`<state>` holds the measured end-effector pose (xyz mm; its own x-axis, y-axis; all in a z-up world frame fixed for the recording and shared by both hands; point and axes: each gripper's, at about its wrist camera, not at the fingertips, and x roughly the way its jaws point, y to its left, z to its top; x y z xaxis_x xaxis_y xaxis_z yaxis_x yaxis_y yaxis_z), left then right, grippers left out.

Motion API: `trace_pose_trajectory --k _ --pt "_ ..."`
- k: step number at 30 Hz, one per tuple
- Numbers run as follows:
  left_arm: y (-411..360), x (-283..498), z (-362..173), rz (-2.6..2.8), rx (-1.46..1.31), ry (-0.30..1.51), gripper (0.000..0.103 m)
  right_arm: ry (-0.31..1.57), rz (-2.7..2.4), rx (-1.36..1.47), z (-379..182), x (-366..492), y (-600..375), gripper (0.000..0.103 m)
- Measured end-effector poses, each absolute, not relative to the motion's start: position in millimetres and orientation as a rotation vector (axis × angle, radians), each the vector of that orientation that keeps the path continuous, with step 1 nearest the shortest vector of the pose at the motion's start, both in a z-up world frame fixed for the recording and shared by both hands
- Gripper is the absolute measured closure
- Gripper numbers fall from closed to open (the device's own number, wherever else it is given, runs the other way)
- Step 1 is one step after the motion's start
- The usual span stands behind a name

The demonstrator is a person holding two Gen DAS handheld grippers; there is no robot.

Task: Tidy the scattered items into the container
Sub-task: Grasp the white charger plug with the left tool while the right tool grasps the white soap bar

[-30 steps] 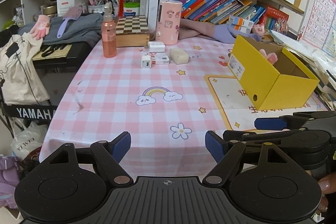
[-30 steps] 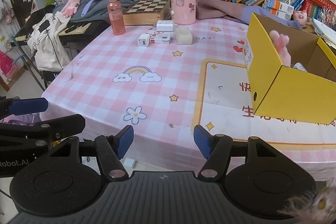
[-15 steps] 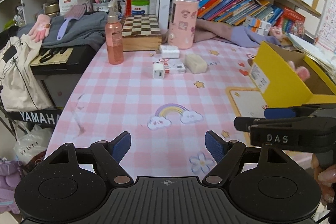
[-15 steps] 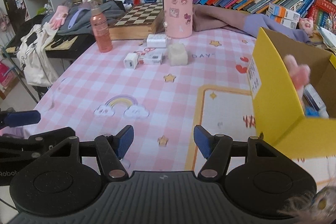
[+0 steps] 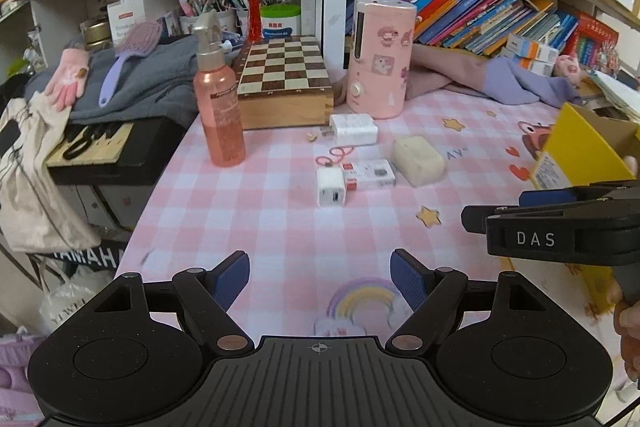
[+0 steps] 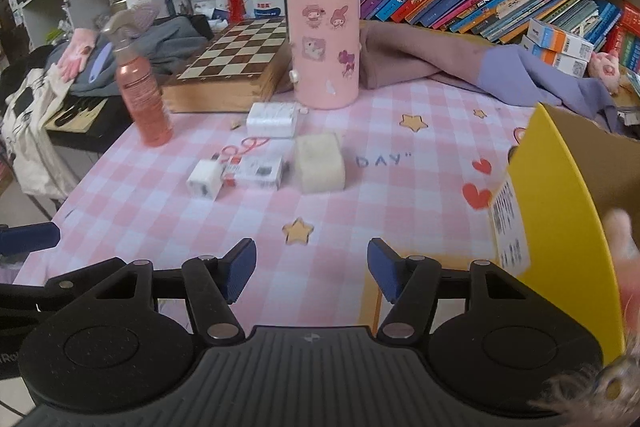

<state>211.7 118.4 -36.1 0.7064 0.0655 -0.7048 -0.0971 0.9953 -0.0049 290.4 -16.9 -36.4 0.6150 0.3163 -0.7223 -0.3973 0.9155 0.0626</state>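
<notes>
Left gripper [image 5: 320, 277] angled downward, jaws spread wide, nothing between the blue pads [image 5: 230, 279]. Right gripper [image 6: 311, 273] just alongside on its right, likewise tilted down, jaws parted somewhat less, also empty.

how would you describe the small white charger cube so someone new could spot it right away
Start at the tall pink sticker-covered canister at the back of the pink checked tablecloth, then come toward the camera past the white adapter block. The charger cube is the leftmost of the small cluster, touching the red-and-white box, and shows a dark port on its face.
</notes>
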Motion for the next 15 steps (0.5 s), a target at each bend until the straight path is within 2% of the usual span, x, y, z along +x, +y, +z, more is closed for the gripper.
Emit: trace_pose_trajectory --k 9,15 --pt "117 265 -50 0.081 -0.012 0.8 0.025 0.832 0.403 -0.101 -48 341 -5 0.043" --pt "120 292 -62 0.091 -0.013 0.82 0.031 0.849 0.382 -0.086 -55 367 5 0.049"
